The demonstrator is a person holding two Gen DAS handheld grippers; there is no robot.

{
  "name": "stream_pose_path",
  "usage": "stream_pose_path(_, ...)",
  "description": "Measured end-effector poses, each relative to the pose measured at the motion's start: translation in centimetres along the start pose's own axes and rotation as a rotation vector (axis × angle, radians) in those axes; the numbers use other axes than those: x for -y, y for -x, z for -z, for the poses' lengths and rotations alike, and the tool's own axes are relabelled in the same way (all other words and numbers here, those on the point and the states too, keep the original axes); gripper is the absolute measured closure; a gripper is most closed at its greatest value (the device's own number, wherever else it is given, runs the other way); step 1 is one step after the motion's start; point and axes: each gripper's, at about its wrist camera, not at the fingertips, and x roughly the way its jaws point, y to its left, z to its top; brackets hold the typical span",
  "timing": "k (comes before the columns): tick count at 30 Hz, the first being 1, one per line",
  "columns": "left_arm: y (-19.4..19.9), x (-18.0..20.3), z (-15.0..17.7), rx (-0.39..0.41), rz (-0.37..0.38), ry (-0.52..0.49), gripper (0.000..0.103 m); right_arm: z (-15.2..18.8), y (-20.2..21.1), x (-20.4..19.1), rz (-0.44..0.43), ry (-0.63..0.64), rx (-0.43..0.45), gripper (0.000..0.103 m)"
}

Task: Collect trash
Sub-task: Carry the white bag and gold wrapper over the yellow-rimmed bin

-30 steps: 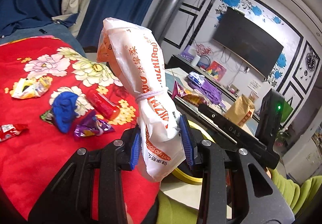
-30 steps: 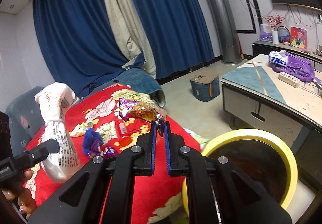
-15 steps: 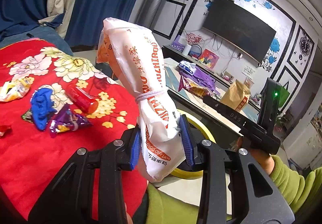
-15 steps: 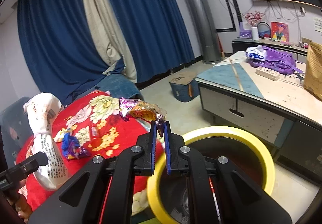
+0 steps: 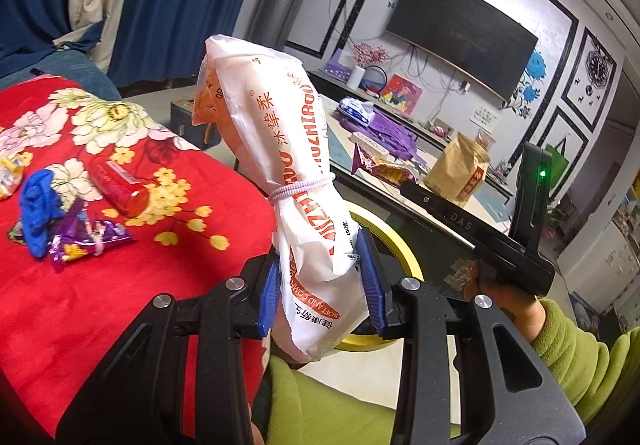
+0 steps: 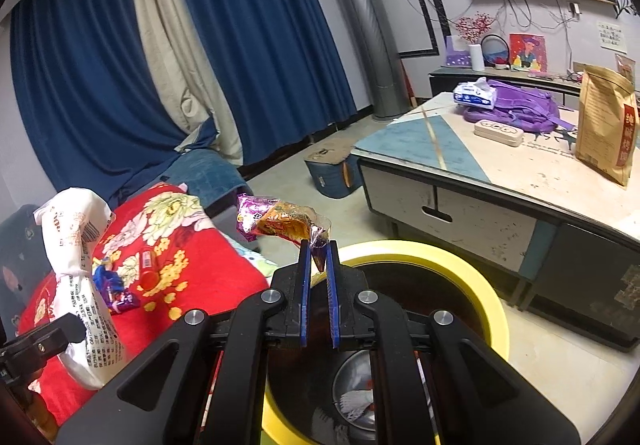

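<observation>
**Two pieces of trash held above a yellow-rimmed bin**

Left gripper (image 5: 320,285): jaws clamped on the lower end of a white packet (image 5: 296,173) with orange print (tied round the middle with a pale band), standing upright. Right gripper (image 6: 318,269): jaws pressed together, pinching the corner of a crumpled purple and orange wrapper (image 6: 280,221), held over the near rim of the yellow bin (image 6: 472,277).

Bin on a pale floor (image 6: 560,357), just beside a bed with a red flowered blanket (image 5: 100,285). Still lying on the blanket: a red tube (image 5: 118,185), a blue scrap (image 5: 38,205) and a purple wrapper (image 5: 80,237), close together. Beyond the bin, a low worktop (image 6: 520,173) carrying a brown paper bag (image 6: 606,121), a purple backpack (image 6: 516,109) and a white power strip (image 6: 498,131). Blue curtains (image 6: 248,45) with a cream one between, a tall silver column (image 6: 360,29) in the corner, a dark television (image 5: 460,29) on a wall painted with blue flowers. Green sleeve (image 5: 576,349) at the lower right of the left wrist view.
</observation>
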Motion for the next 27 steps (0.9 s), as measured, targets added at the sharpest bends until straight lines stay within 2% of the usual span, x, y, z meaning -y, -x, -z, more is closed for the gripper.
stream_pose_path(11,-4.2,2.3,0.1,-0.074,0.037,-0.067,0.075,0.5,-0.2,3.2,0.064,-0.042,-0.008,0.095)
stream_pose_path(27,-10.2,3.9,1.0,-0.173,0.087,-0.121,0.074,1.7,-1.6,7.2,0.141,-0.132,-0.077,0.095)
